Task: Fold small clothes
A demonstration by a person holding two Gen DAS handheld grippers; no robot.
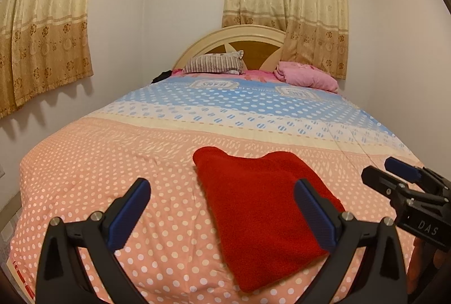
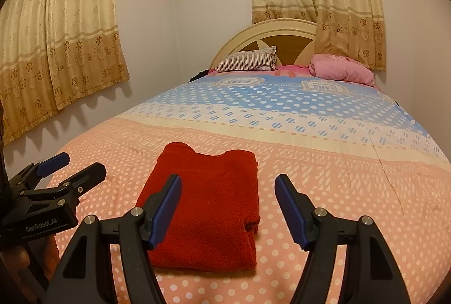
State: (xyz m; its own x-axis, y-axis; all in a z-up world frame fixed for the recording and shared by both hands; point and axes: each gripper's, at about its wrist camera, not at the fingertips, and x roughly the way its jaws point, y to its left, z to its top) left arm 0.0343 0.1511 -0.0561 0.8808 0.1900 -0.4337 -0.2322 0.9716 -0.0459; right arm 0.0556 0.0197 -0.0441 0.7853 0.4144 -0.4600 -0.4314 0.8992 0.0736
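Both claws, left claw (image 1: 222,208) and right claw (image 2: 228,205), gape empty above seemingly folded red garment (image 1: 262,213); nothing held

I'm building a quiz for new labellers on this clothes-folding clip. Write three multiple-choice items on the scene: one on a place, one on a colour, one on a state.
1. Where does the garment lie?
A. on the bedspread
B. on the striped pillow
C. between one gripper's fingers

2. What colour is it?
A. blue
B. red
C. pink

3. How does it lie?
A. spread out flat
B. crumpled in a heap
C. folded into a neat stack

Answers:
1 A: it rests on the dotted peach part, and both the left gripper and the right gripper are open and empty.
2 B: the cloth is plain red.
3 C: layered edges show along its right side.
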